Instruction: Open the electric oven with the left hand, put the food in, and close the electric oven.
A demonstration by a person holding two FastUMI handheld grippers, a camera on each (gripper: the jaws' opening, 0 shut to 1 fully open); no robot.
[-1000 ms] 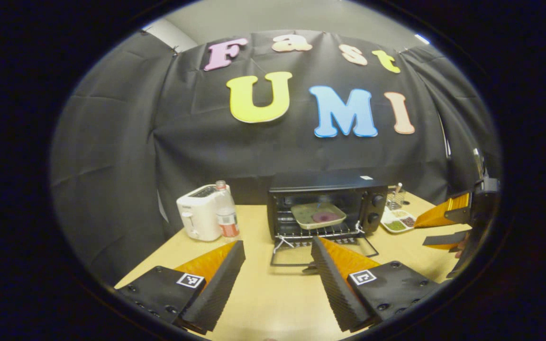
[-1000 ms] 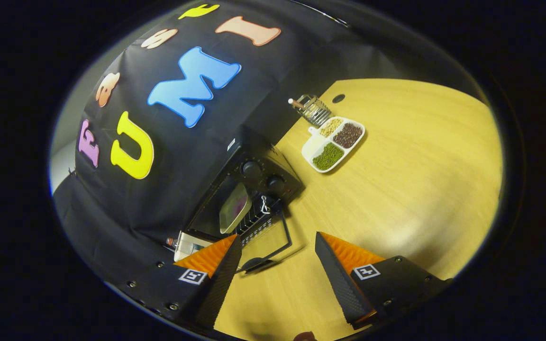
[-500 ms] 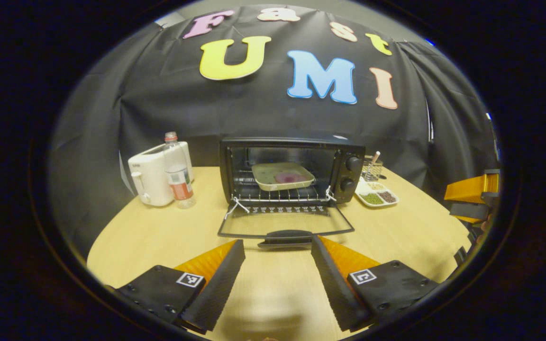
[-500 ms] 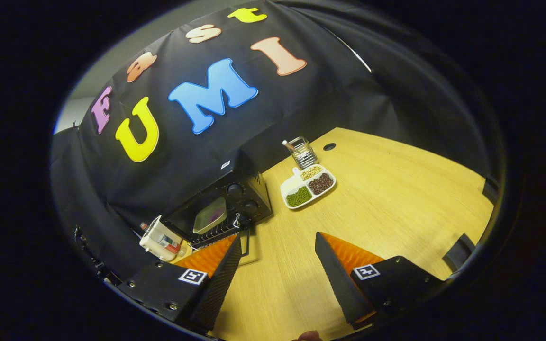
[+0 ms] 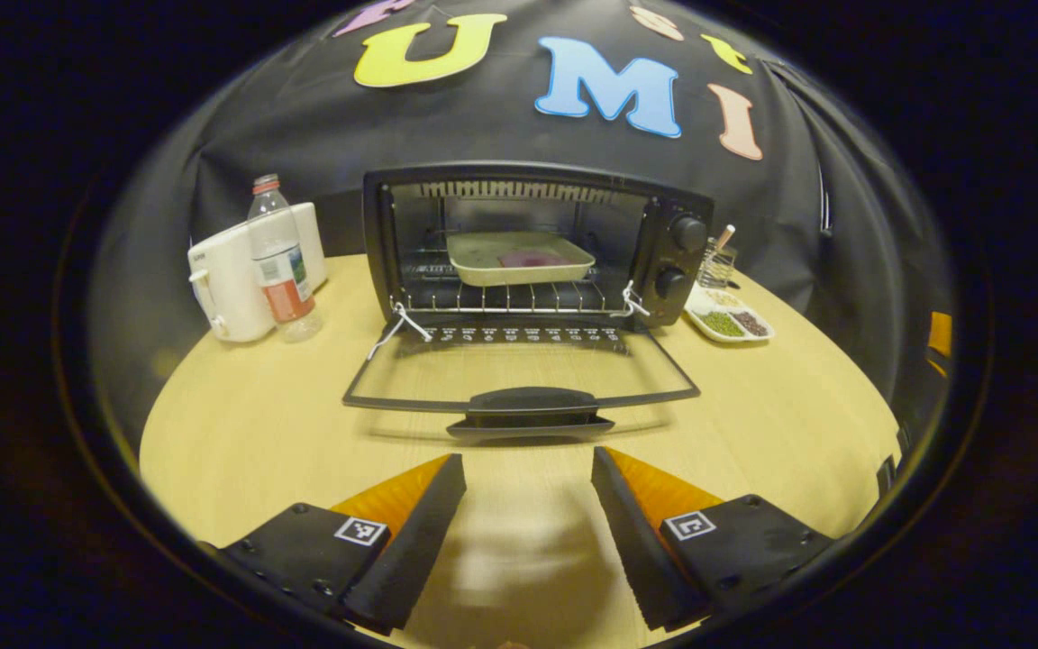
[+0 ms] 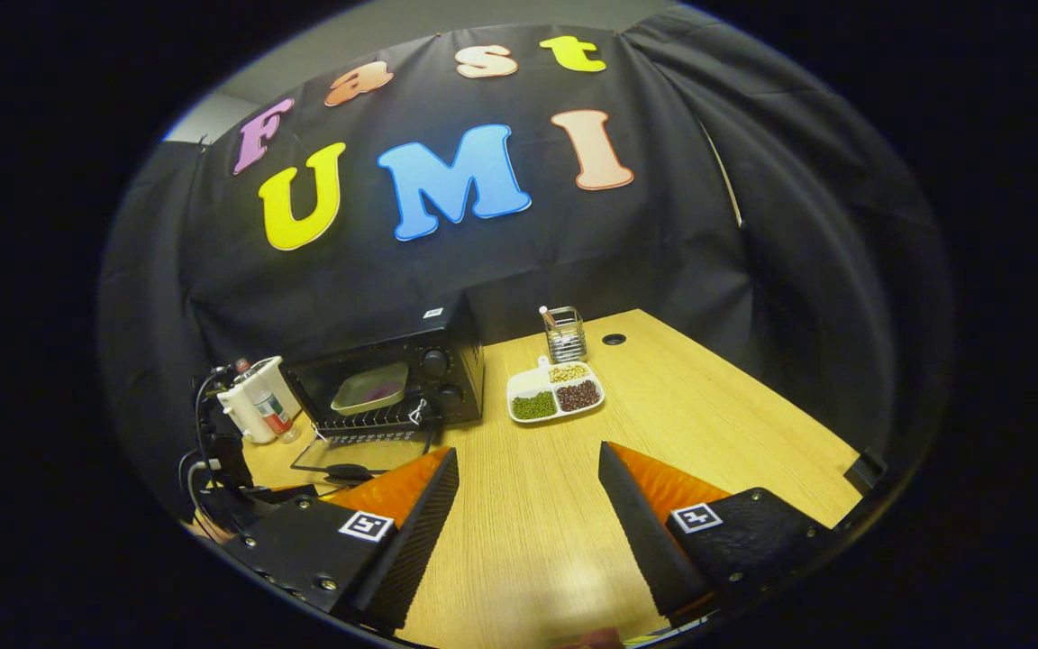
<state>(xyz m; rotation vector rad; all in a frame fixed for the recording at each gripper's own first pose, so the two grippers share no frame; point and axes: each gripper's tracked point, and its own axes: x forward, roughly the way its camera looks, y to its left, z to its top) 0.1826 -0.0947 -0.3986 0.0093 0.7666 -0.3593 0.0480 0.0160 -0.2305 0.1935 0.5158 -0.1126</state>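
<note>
Light wood bench point(image 5: 240, 424) w/ rounded edge, cable hole point(image 6: 613, 340) near back. Black cloth wall point(image 6: 663, 225) behind & at sides; grey wall strip point(image 6: 447, 18) above.

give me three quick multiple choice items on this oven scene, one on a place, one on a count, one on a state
1. Where is the tray of food?
A. on the oven's rack
B. on the table
C. in the left claw

2. How many knobs does the oven show on its front?
A. one
B. two
C. four

3. How is the oven door?
A. shut
B. folded down open
C. taken off

Key:
1 A, the tray sits on the wire rack inside.
2 B, two knobs stacked on the right panel.
3 B, the door lies flat towards the open left claw.
</note>
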